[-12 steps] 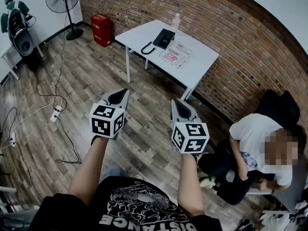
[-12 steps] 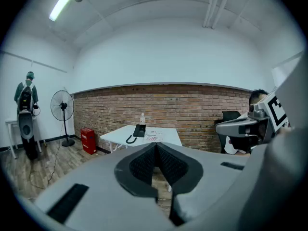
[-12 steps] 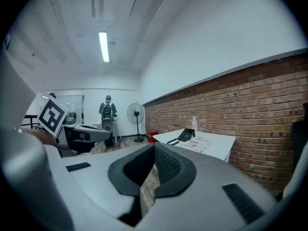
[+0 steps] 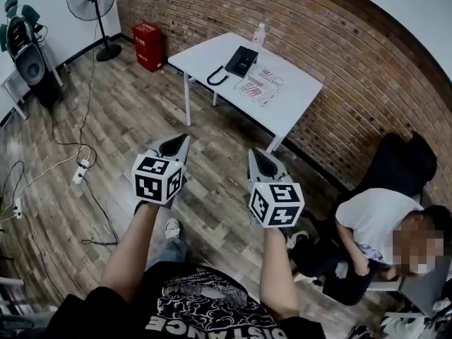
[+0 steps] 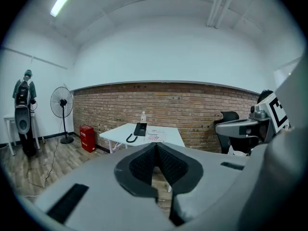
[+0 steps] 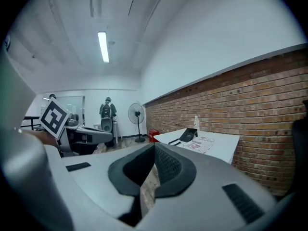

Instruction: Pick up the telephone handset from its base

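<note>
Left hand-held gripper (image 4: 180, 141) and right hand-held gripper (image 4: 256, 154) are clenched, empty, and held side by side on outstretched forearms, tipped slightly down. Telephone handset (image 4: 234, 57) lies on its base (image 4: 247, 56) on the white tabletop (image 4: 296, 97) — well ahead.

Black telephone (image 4: 241, 58) — flat on white table (image 4: 295, 101), near corner.

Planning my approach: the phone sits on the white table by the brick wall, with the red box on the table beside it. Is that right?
Not quite. The red box stands on the floor against the brick wall, left of the table, not on it; the head view shows this. The phone does sit on the white table by the brick wall.
</note>
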### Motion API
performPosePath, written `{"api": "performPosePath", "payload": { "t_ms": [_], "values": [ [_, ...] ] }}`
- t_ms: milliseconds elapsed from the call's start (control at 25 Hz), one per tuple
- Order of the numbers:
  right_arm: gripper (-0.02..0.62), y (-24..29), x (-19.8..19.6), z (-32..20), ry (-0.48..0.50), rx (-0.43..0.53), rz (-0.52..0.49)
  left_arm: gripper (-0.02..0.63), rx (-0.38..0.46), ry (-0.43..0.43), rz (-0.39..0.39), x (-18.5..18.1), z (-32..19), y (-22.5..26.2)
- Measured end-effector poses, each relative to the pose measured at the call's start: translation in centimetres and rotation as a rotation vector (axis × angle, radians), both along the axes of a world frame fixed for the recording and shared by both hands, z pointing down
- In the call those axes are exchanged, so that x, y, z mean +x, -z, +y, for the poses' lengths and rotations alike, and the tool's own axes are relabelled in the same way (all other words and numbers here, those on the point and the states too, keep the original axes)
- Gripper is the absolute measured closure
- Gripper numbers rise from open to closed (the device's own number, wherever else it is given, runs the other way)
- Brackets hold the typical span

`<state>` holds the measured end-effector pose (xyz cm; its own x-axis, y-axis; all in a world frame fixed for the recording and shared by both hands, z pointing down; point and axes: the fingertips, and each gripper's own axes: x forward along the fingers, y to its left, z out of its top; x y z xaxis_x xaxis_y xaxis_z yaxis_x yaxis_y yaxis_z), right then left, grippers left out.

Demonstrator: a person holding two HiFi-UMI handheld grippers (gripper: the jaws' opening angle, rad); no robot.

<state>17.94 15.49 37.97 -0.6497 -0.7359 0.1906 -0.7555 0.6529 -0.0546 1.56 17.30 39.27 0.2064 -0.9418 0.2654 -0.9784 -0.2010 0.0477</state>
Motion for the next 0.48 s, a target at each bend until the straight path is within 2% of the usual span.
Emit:
{"api": "performPosePath", "payload": {
  "t_ms": [200,480],
  "values": [
    [0.594,-0.2,-1.1,-2.9,-0.018,0.004,0.018,0.598,0.003,-0.029,0.049,-1.1,-3.5,-0.6],
    [0.594,-0.9,-5.7,-9.0,-0.069,-0.013,0.038,0.598,0.003,-0.108,0.072,-5.1,-10.8,-1.0]
  ]
}}
